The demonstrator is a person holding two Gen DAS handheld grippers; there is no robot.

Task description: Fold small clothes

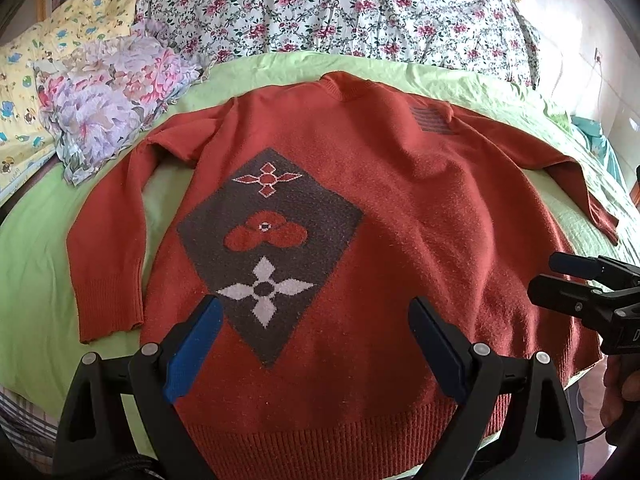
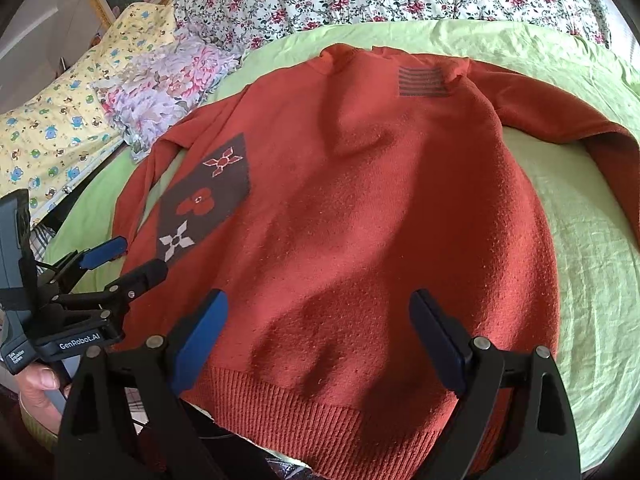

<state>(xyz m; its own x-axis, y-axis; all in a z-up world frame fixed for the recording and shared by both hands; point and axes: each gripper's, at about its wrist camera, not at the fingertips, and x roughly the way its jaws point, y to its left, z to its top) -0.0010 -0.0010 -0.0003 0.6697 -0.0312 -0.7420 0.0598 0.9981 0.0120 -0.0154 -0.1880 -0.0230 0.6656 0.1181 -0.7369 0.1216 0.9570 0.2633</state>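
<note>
A rust-red knitted sweater point(image 1: 400, 200) point(image 2: 360, 208) lies spread flat on a green sheet, hem toward me and collar at the far side. Its front bears a dark diamond patch point(image 1: 272, 248) point(image 2: 208, 196) with flower motifs, and a small striped patch point(image 2: 424, 82) sits near the collar. Both sleeves lie out to the sides. My left gripper point(image 1: 316, 308) hovers open above the lower front of the sweater, nothing between its fingers. My right gripper point(image 2: 318, 304) hovers open above the hem area on the right half, also holding nothing. Each gripper shows at the edge of the other's view.
The green sheet point(image 1: 36, 264) point(image 2: 580, 240) covers the bed. A floral pillow point(image 1: 108, 92) and a yellow cartoon-print pillow point(image 1: 24, 92) lie at the far left. A flowered quilt point(image 1: 340, 12) is bunched across the back. A person's hand point(image 2: 40, 388) holds the left gripper's handle.
</note>
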